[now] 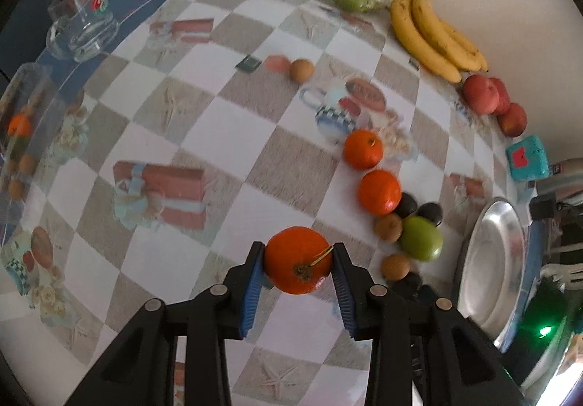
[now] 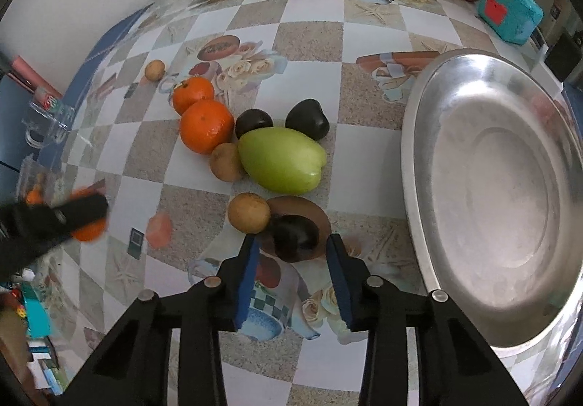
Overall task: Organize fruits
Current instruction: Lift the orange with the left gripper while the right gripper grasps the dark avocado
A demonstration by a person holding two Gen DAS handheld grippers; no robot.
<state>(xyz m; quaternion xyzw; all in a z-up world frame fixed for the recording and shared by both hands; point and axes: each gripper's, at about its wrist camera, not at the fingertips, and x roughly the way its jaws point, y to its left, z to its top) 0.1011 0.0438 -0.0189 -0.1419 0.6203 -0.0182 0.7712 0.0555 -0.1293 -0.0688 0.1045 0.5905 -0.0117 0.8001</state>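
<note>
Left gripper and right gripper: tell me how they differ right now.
The left gripper is shut on an orange, its blue fingers pressing both sides; the right gripper is open and holds nothing. The left gripper's orange is lifted clear of the fruit cluster, while the right gripper straddles a dark fruit resting on the table. Both share black frames and blue pads.

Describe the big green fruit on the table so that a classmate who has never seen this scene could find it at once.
Start at the large steel tray on the checkered table. Left of it lies a cluster of small fruits; the green fruit sits in its middle, between two oranges and the tray. It is the biggest piece there, smooth, pale green, among small brown and dark ones.
</note>
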